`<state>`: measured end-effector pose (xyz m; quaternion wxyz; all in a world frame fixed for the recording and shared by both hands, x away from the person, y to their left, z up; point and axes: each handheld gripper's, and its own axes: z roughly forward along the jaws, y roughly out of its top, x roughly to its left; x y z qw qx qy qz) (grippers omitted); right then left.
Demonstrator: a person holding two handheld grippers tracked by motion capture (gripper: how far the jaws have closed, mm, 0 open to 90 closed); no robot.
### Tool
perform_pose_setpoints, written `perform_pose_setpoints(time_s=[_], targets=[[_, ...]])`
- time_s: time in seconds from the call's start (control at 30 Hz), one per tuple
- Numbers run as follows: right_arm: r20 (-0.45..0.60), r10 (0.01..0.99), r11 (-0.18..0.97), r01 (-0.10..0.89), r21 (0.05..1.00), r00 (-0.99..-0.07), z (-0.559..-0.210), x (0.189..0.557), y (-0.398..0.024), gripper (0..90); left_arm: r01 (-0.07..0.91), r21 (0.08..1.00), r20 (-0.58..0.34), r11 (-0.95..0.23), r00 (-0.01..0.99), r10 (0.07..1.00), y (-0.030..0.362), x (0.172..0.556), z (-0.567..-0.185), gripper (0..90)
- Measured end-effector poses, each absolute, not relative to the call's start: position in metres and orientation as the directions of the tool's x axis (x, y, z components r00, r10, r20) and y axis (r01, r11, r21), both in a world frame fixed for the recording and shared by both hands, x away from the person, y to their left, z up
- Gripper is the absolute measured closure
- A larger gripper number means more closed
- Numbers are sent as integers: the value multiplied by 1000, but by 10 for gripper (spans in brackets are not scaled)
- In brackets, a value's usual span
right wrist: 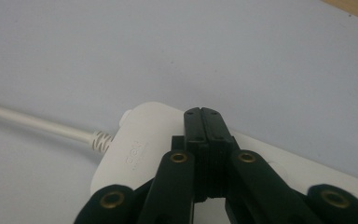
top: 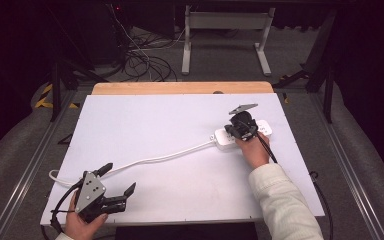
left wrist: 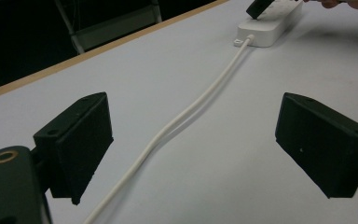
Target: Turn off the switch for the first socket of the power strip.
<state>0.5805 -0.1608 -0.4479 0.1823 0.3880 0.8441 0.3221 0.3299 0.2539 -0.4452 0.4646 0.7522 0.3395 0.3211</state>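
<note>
White tabletop (top: 170, 120): right tool (right wrist: 204, 116) closed over power strip (right wrist: 135, 149), embossed lettering unreadable; left tool (left wrist: 191, 144) wide open, empty.

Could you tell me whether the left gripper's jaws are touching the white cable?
Apart. In the left gripper view, the left gripper stands open, and the white cable runs between the jaws with bare table on both sides.

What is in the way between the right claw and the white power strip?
Nothing visible. The right claw, its jaws shut, is right over the white plastic power strip on the white table, with no object between them.
</note>
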Motion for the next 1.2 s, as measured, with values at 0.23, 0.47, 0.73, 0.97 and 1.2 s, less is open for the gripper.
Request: perform_pose_setpoints(time_s=[0.23, 0.47, 0.73, 0.97, 1.2], targets=[[-65, 771, 496, 533, 686, -633, -449, 580, -161, 900, 214, 918, 163, -334, 565, 809, 253, 330, -446, 113], [-75, 773, 498, 530, 686, -630, -451, 580, -159, 900, 214, 918, 164, -334, 564, 810, 253, 330, -446, 114], [-98, 774, 505, 517, 690, -626, -452, 578, -157, 900, 209, 917, 173, -341, 563, 808, 253, 329, -445, 113], [-88, 781, 490, 519, 701, -618, -453, 577, -158, 900, 209, 917, 172, -341, 564, 808, 253, 329, -445, 113], [-88, 784, 482, 513, 710, -615, -455, 576, -159, 900, 207, 917, 174, -342, 564, 807, 253, 329, -445, 113]])
